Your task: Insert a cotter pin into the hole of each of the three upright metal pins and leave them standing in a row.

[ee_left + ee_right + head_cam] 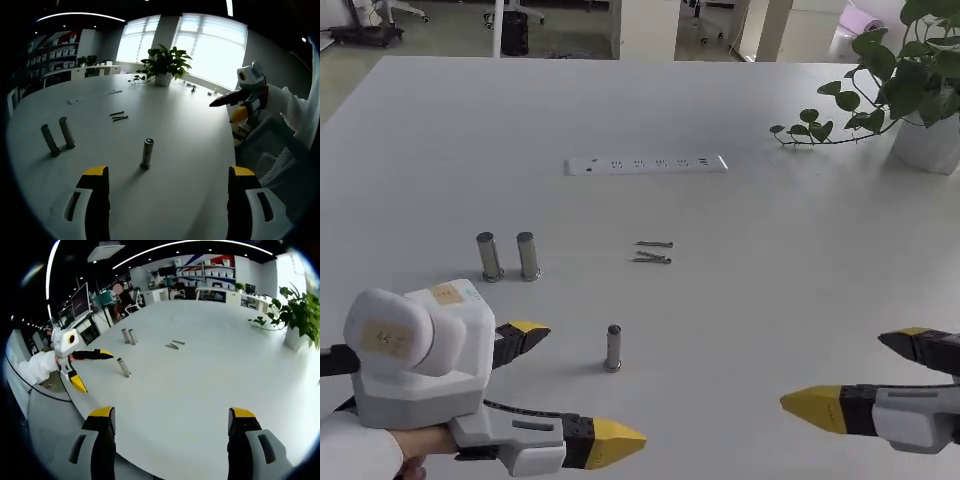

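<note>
1. The white table point(770, 300) spreads out under everything in front of you.
2. A potted plant point(910, 70) stands at the far right of the table, with its vines trailing onto the top.
3. Your left gripper point(592, 385) hovers over the near left of the table. Its jaws are spread wide and grasp nothing.
4. Your right gripper point(833, 370) hovers at the near right. Its jaws are also spread wide and grasp nothing.
5. A white power strip point(646, 164) lies flat across the far middle of the table.
6. Two metal pins point(507, 256) stand upright just beside each other, left of centre.
7. A third metal pin point(613, 347) stands upright alone. It is nearer to you and well apart from the pair, just ahead of your left gripper's jaws.
8. The cotter pins point(653, 252) lie loose on the table in a small cluster, right of the pair and beyond the lone pin. They are too small to count for certain.
</note>
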Action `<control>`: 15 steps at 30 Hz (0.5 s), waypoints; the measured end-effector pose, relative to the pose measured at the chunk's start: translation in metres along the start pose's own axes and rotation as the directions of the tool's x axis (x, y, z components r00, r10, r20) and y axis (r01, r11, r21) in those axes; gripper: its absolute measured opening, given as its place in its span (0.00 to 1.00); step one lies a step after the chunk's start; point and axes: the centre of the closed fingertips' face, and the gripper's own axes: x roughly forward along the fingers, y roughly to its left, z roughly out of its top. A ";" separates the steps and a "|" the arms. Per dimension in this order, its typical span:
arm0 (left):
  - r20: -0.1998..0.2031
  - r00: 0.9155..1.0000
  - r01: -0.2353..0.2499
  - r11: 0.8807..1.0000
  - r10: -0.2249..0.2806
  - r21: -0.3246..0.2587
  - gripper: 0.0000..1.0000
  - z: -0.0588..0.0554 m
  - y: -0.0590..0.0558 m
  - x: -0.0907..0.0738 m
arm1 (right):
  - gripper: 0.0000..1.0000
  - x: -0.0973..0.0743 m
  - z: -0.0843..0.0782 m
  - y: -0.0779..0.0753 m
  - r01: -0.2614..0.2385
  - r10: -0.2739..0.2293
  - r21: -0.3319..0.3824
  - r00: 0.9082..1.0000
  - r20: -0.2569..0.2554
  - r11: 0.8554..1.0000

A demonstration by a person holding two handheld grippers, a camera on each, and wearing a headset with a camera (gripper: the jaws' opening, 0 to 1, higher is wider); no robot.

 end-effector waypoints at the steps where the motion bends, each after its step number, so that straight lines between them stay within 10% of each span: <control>1: -0.002 1.000 -0.001 1.000 0.001 -0.002 0.99 -0.001 -0.002 -0.001 | 0.92 0.001 0.003 -0.002 0.001 -0.001 -0.007 1.000 -0.005 1.000; 15: 0.003 0.999 -0.034 0.999 0.034 -0.024 0.99 -0.004 0.003 -0.005 | 0.90 0.024 0.077 0.003 -0.085 0.084 -0.192 0.996 -0.014 0.978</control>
